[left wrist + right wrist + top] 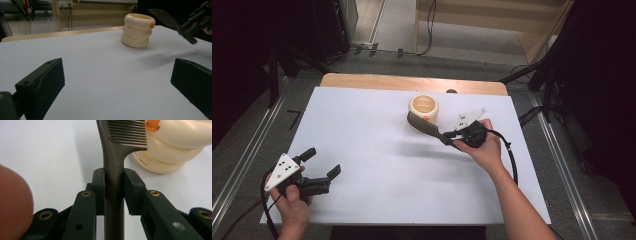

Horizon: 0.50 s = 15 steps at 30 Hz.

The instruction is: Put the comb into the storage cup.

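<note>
Near the tabletop's (362, 145) front left corner the left gripper (323, 164) hangs over bare white surface, its jaws spread wide with nothing between them; toward the back edge, right of centre, stands a cream ribbed cup (423, 108) with a small orange spot on its rim; just beside it the right gripper (451, 139) has its jaws clamped on the handle of a dark comb (424, 126), whose toothed end is at the cup's side.

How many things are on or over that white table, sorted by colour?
Cream: 1, the ribbed holder
Dark grey: 1, the comb, clamped in the right hand-held gripper
Black: 2, the right and the left hand-held gripper
Total: 4
</note>
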Each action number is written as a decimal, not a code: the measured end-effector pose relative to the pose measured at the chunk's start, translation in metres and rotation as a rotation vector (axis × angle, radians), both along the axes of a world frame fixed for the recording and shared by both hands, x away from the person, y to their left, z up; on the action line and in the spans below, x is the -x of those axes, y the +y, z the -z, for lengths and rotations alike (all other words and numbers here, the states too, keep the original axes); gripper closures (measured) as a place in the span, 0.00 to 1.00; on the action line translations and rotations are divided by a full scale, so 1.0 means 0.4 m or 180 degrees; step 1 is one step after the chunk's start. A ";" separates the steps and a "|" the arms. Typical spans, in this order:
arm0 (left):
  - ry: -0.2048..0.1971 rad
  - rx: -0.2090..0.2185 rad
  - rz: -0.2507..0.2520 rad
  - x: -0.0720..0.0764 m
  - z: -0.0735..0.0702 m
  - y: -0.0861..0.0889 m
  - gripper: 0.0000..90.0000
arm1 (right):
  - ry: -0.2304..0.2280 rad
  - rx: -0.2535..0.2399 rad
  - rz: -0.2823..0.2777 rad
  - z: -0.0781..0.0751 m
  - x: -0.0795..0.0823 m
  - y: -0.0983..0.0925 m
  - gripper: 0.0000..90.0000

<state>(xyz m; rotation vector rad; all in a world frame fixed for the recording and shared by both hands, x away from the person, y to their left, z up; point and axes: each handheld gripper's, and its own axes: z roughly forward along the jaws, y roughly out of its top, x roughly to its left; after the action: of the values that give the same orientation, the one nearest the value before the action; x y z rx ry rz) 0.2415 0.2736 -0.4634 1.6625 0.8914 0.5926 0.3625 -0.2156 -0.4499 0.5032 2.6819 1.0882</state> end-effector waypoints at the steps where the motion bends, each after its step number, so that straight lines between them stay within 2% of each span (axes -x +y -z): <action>1: 0.0013 0.0014 0.0063 -0.006 -0.006 -0.011 0.00 | -0.0042 -0.0081 0.0064 -0.003 0.009 -0.006 0.78; 6: 0.0034 0.0043 0.0106 -0.023 -0.016 -0.047 0.00 | -0.0126 -0.0257 0.0184 -0.009 0.032 -0.019 0.78; 9: 0.0037 0.0017 0.0138 -0.031 -0.019 -0.060 0.00 | -0.0133 -0.0298 0.0227 -0.011 0.043 -0.020 0.78; 10: 0.0055 0.0037 0.0169 -0.038 -0.021 -0.075 0.00 | -0.0141 -0.0362 0.0249 -0.011 0.051 -0.021 0.78; 15: 0.0076 0.0076 0.0256 -0.058 -0.033 -0.110 0.00 | -0.0165 -0.0458 0.0306 -0.008 0.063 -0.026 0.78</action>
<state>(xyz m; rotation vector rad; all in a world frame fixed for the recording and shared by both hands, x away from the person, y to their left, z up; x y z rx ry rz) 0.2648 0.2296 -0.4502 1.6788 0.8414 0.5065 0.3375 -0.2258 -0.4468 0.6132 2.5191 1.2545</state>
